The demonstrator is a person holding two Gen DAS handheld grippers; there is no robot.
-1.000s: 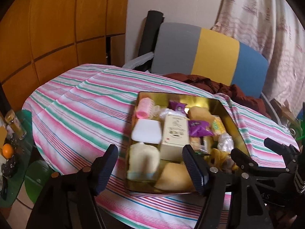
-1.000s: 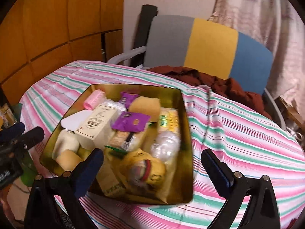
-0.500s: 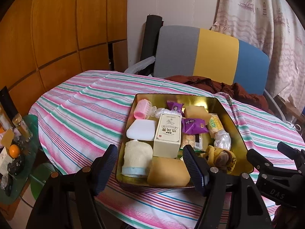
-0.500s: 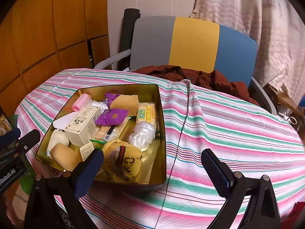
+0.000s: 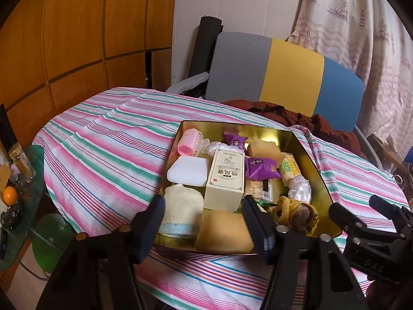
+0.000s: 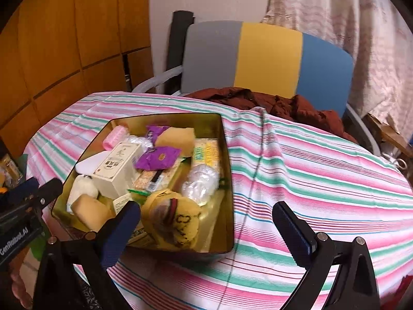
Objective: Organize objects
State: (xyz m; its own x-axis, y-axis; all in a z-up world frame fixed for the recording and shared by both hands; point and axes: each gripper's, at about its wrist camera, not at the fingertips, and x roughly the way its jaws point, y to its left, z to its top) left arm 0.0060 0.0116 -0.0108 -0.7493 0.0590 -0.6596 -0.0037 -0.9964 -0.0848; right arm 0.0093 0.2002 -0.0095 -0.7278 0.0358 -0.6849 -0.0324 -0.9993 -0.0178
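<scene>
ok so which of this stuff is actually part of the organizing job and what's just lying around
Part of the job:
gold tin
pink hair roller
cream box
purple packet
yellow plush toy
tan sponge

Just lying about:
brown garment
chair
orange fruit
jar

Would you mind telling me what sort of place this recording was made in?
Most likely a room in someone's home. A round table under a striped tablecloth holds a gold tin of household odds and ends, with a tricolour chair behind it, a patterned curtain and wooden wall panels.
</scene>
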